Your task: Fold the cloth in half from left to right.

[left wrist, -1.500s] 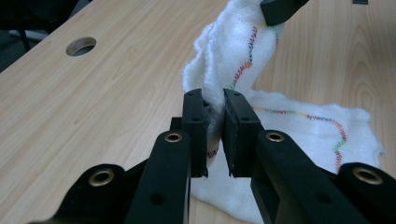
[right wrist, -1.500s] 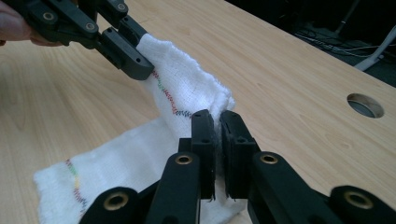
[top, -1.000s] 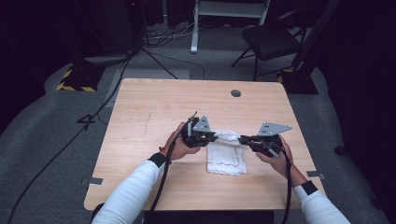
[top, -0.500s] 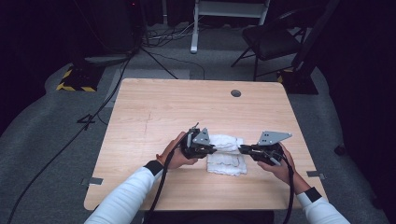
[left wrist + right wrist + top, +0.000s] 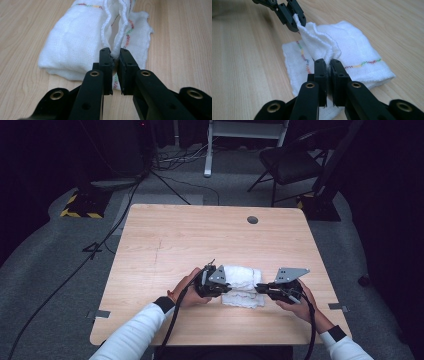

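Meanwhile, seen at a pale wooden table [image 5: 175, 240]: white woven cloth with a multicoloured zigzag-stitched stripe [image 5: 242, 285], partly folded, at about six o'clock near the front edge. Left gripper [image 5: 216, 282], at the cloth's nine o'clock end, pressed together on a raised hem [image 5: 117, 42] of that cloth, with the fabric caught between the jaws in the left gripper view. Right gripper [image 5: 265, 288], at the three o'clock end, likewise pinched on a ruffled edge of the cloth [image 5: 322, 47], with the left gripper [image 5: 295, 21] visible beyond it at eleven o'clock, holding the same lifted edge. Rest of the cloth flat on the wood beneath. Likely step: carrying the held edge over to complete a fold. Best done by keeping both grips firm, moving the two hands level and together so the hem stays taut, and laying the edge square on the lower layer before letting go. Risk judged: slack hem, crooked fold.
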`<state>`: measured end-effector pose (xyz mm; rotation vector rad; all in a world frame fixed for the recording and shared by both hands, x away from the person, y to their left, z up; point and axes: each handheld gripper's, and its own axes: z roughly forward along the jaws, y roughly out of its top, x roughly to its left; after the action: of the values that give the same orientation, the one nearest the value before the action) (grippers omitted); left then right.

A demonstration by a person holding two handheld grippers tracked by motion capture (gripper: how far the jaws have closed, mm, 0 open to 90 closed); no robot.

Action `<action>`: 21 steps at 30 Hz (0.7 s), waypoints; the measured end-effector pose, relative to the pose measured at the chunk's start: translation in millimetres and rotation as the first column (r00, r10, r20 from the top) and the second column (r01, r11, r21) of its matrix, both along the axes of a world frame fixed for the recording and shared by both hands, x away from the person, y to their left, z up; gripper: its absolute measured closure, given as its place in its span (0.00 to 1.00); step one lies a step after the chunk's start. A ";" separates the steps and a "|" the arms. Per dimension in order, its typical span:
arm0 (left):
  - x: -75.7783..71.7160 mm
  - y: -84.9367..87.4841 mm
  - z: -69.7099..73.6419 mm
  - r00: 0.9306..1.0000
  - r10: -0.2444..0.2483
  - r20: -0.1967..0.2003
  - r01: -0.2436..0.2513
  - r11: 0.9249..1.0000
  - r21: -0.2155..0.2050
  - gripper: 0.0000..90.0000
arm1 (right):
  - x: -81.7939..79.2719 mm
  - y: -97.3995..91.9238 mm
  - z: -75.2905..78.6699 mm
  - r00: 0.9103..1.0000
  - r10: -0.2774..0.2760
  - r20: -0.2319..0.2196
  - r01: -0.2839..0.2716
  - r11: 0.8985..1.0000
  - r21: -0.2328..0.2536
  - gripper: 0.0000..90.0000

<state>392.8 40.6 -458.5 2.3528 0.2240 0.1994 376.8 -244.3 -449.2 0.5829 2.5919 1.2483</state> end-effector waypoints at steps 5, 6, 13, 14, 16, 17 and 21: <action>-4.4 -2.4 -5.6 1.000 -0.006 0.010 0.005 0.999 0.033 0.91 | -4.5 0.1 -5.9 1.000 0.018 -0.015 -0.018 1.000 -0.022 0.94; -5.0 -3.4 -7.1 1.000 -0.008 0.015 0.007 0.999 0.045 0.91 | -5.2 0.2 -7.2 1.000 0.020 -0.020 -0.020 0.999 -0.026 0.93; -8.6 -7.3 -14.9 1.000 -0.015 0.012 0.014 0.997 0.079 0.90 | -9.3 -0.2 -17.1 0.998 0.033 -0.046 -0.036 0.997 -0.073 0.93; -8.7 -7.4 -15.7 1.000 -0.021 0.015 0.020 0.996 0.086 0.90 | -10.0 0.0 -18.3 0.998 0.033 -0.049 -0.037 0.996 -0.077 0.93; -9.3 -7.0 -17.7 1.000 -0.021 0.010 0.020 0.996 0.089 0.90 | -10.7 0.2 -20.0 0.998 0.036 -0.052 -0.040 0.996 -0.085 0.93; -9.3 -6.6 -18.3 1.000 -0.021 0.006 0.021 0.996 0.091 0.89 | -11.0 0.3 -20.4 0.998 0.035 -0.053 -0.039 0.995 -0.089 0.93; -9.9 -5.4 -20.6 1.000 -0.019 -0.009 0.020 0.995 0.096 0.88 | -11.3 0.6 -22.3 0.998 0.032 -0.053 -0.037 0.994 -0.100 0.93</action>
<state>383.0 35.2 -479.1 2.4510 0.1989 0.1947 365.5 -243.7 -471.5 0.5604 2.7004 1.1180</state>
